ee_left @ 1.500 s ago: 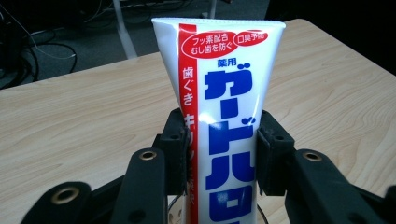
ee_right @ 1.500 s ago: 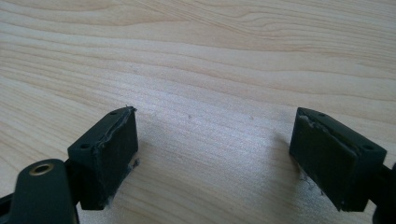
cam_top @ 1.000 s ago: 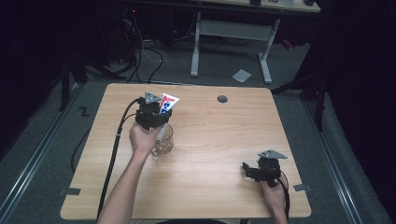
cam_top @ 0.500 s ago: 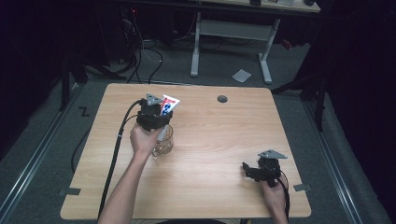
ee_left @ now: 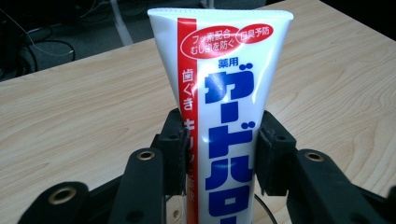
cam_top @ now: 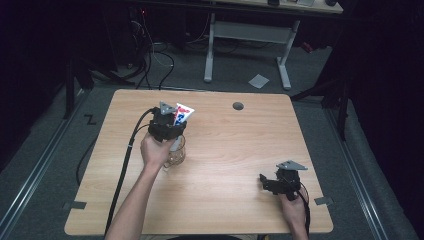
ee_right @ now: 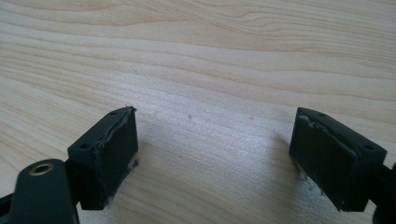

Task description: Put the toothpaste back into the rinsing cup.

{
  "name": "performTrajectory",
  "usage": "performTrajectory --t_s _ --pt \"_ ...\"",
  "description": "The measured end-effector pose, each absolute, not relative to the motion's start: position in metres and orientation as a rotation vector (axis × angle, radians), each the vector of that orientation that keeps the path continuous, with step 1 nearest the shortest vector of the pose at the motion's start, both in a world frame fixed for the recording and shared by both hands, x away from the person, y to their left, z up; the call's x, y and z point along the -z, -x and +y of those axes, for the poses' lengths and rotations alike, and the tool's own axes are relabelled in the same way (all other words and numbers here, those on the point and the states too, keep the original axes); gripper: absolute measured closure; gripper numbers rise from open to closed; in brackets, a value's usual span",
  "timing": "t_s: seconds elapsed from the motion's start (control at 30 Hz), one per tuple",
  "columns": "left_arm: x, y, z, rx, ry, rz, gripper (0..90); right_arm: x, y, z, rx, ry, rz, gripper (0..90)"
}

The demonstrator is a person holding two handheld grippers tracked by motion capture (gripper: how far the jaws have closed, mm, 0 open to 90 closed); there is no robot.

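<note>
A white toothpaste tube [cam_top: 183, 113] with red and blue print stands upright between the jaws of my left gripper [cam_top: 170, 131], which is shut on its middle. In the left gripper view the tube [ee_left: 224, 84] rises straight up from the left gripper [ee_left: 222, 149], flat crimped end on top. Just below the gripper a clear glass [cam_top: 176, 155] stands on the wooden table [cam_top: 225, 150], and the tube's lower end is hidden behind the hand. My right gripper [cam_top: 265, 182] rests low near the table's front right, open, with bare wood between its jaws [ee_right: 215, 154].
A round dark grommet [cam_top: 238, 106] sits in the tabletop near the far edge. The left gripper's black cable [cam_top: 125, 165] trails off the front left. Beyond the table stand desk legs and floor cables.
The left gripper with the tube has sunk slightly toward the glass. The right gripper has not moved.
</note>
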State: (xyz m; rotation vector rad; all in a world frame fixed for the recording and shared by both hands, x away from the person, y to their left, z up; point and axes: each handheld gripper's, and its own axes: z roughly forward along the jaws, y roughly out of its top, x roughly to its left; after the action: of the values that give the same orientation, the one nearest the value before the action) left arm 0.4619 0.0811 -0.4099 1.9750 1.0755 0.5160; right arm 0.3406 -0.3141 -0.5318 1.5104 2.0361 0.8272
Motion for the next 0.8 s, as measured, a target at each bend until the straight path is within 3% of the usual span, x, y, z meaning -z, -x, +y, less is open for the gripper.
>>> performTrajectory --t_s 0.8 --pt "0.4174 -0.4549 0.0858 -0.519 -1.991 1.085 60.3 0.5318 -0.3406 -0.3141 -0.827 -1.510 2.035 15.1"
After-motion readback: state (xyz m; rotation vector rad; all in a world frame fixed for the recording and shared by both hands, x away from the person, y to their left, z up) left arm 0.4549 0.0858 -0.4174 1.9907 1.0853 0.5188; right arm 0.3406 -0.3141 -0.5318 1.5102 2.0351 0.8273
